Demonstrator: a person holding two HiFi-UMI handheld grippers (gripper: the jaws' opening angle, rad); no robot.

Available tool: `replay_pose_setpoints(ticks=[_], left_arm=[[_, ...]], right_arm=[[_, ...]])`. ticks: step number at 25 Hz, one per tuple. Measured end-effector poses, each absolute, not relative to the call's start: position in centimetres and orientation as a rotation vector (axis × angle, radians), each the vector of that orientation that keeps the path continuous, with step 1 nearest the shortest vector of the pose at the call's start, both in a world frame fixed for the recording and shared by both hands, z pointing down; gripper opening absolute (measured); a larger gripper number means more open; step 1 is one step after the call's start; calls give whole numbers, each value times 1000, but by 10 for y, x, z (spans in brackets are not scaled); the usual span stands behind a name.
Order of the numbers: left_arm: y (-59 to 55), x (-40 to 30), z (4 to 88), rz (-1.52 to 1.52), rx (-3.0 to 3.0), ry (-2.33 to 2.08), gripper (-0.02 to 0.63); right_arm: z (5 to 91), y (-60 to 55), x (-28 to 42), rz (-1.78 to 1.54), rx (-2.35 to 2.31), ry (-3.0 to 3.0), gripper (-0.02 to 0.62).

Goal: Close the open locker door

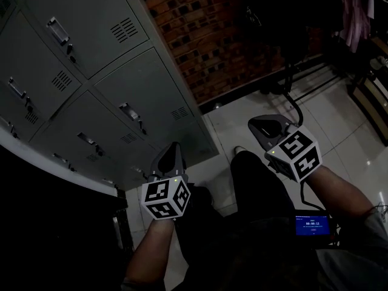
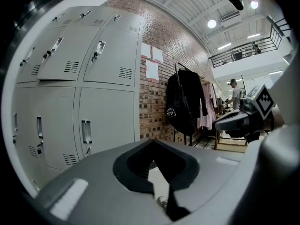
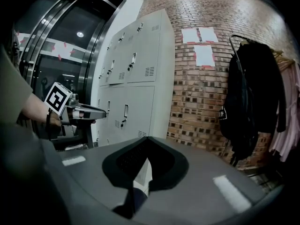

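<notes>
A bank of grey metal lockers (image 1: 91,83) stands to my left, against a brick wall. In the left gripper view, one upper door (image 2: 58,55) looks slightly ajar, its lower edge standing out from the door below. The other doors (image 2: 105,121) look closed. My left gripper (image 1: 171,145) is held low in front of the lockers, a short way from them, shut and empty. My right gripper (image 1: 257,126) hangs over the floor further right, also shut with nothing in it. Each gripper shows in the other's view: right gripper (image 2: 225,123), left gripper (image 3: 96,112).
The brick wall (image 1: 206,35) runs right from the lockers, with papers (image 3: 201,43) stuck on it. A rack with a black coat (image 3: 248,93) and pink clothes stands by it. White floor tiles (image 1: 339,144) lie ahead. A dark metal door frame (image 3: 61,41) is left of the lockers.
</notes>
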State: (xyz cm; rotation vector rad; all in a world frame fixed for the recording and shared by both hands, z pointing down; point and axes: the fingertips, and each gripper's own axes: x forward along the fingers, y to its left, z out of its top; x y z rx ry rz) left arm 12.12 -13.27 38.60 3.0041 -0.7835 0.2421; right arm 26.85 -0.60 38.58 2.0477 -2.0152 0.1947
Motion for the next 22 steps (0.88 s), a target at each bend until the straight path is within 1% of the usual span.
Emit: replay_pose_setpoints(ticks=[22], left_arm=[[-128,124,393,272,3008,-751,2]], right_arm=[[389,-5,273,214,2072,-1995,6]])
